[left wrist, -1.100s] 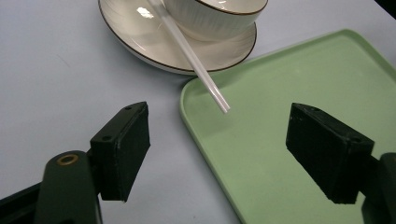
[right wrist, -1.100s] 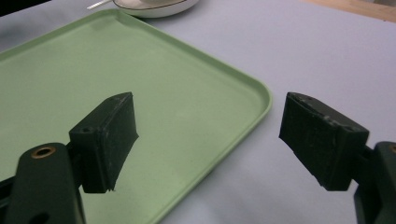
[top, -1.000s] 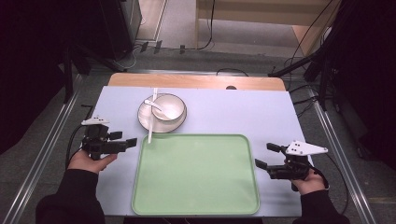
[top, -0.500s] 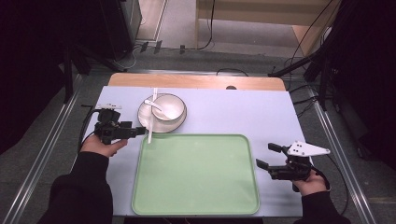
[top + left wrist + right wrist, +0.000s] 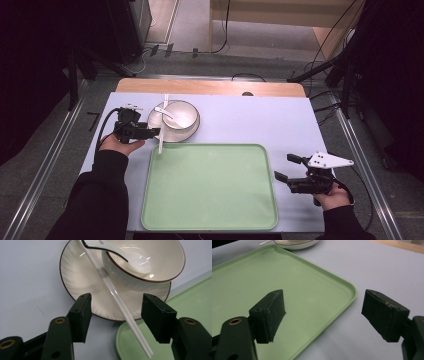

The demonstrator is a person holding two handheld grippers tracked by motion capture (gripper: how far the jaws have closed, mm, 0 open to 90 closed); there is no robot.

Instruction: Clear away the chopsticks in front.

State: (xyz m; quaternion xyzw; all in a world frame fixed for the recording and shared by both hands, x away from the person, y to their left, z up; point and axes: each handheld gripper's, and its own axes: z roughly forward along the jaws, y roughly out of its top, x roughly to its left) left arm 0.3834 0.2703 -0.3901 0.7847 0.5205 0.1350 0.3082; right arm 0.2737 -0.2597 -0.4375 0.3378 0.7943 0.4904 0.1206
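A cream bowl [image 5: 180,116] [image 5: 155,262] stands on a cream plate [image 5: 192,131] [image 5: 82,277] at the table's back left, with a white spoon [image 5: 167,114] [image 5: 130,257] in it. White chopsticks [image 5: 163,122] [image 5: 120,305] lie across the plate, their tips over the corner of the green tray [image 5: 210,187] [image 5: 195,302] [image 5: 262,280]. My left gripper [image 5: 152,133] [image 5: 116,315] is open just left of the plate, its jaws either side of the chopsticks without touching them. Near the tray's right edge, my right gripper [image 5: 284,167] [image 5: 323,315] stands open and holds nothing.
The pale blue table top [image 5: 260,120] has bare room right of the plate and behind the tray. A wooden strip [image 5: 210,87] runs along the far edge. Metal rails [image 5: 55,145] flank the table on both sides.
My left gripper has moved forward and right, from beside the tray's near-left area up to the plate's left rim. The right gripper has stayed put.
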